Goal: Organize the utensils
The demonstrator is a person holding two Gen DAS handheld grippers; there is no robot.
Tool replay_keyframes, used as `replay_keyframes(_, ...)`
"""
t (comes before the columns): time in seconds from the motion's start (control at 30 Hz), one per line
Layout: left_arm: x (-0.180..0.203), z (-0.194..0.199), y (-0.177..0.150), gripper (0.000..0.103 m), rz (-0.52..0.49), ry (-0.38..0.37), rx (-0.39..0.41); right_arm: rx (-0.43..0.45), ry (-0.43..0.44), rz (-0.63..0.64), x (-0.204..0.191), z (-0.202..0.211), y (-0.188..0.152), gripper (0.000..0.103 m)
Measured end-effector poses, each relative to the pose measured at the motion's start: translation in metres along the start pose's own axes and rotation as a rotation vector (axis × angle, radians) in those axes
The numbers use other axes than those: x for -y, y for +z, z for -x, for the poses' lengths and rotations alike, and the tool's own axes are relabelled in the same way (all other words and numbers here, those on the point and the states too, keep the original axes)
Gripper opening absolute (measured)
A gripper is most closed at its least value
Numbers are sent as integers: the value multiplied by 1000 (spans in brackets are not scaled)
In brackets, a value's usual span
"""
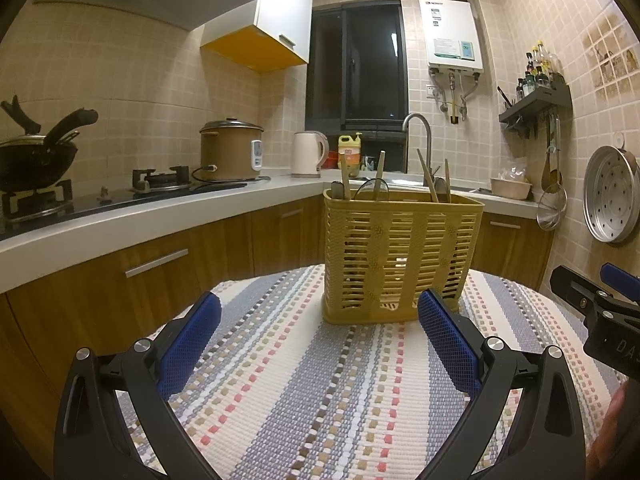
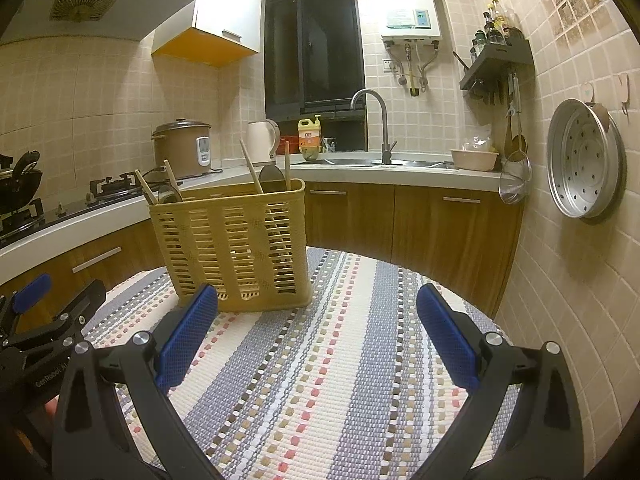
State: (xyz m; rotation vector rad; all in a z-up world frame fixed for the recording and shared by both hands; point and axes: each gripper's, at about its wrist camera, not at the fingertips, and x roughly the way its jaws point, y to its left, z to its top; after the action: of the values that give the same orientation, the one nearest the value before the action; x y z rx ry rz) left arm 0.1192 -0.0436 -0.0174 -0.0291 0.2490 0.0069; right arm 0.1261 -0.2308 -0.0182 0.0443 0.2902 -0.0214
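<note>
Both claws hang empty over the worktop. The left claw (image 1: 318, 344) is released, its blue ribbed pads spread wide with nothing between them; the right claw (image 2: 318, 344) is likewise released and bare.

The yellow slotted plastic utensil basket (image 1: 394, 258) stands upright on the round worktop with the striped woven cloth (image 1: 320, 392), toward its far edge. In the left wrist view it sits just ahead of the left claw, slightly right of centre; in the right wrist view it sits ahead and to the left. The wooden chopsticks and dark-headed utensils (image 2: 264, 174) stand in it already, leaning in two clusters. No loose utensil shows on the cloth.

Risks, judged from this layout:
- The basket is tall, light-looking and near the worktop's rim. A push from a claw pad on its lower wall could slide it on the cloth or tip it off.
- The leaning chopsticks project above the rim; a claw descending from above could knock them and lever the basket over.
- The two claws are near each other, so a simultaneous reach could collide.
- The cloth may bunch if dragged.

Room: a small tiled kitchen under warm light, with wood-fronted cabinets, a gas hob with black wok (image 1: 34, 156), a brown rice cooker (image 1: 231, 150), a sink tap and a wall-hung steel steamer tray (image 2: 584, 158).
</note>
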Motion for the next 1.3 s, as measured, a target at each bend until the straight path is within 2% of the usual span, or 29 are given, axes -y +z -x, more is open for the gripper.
replay_keyframes(1.3, 2, 1, 0, 95, -3, -1, -1, -5, -7, 9, -3, -3, 0, 95)
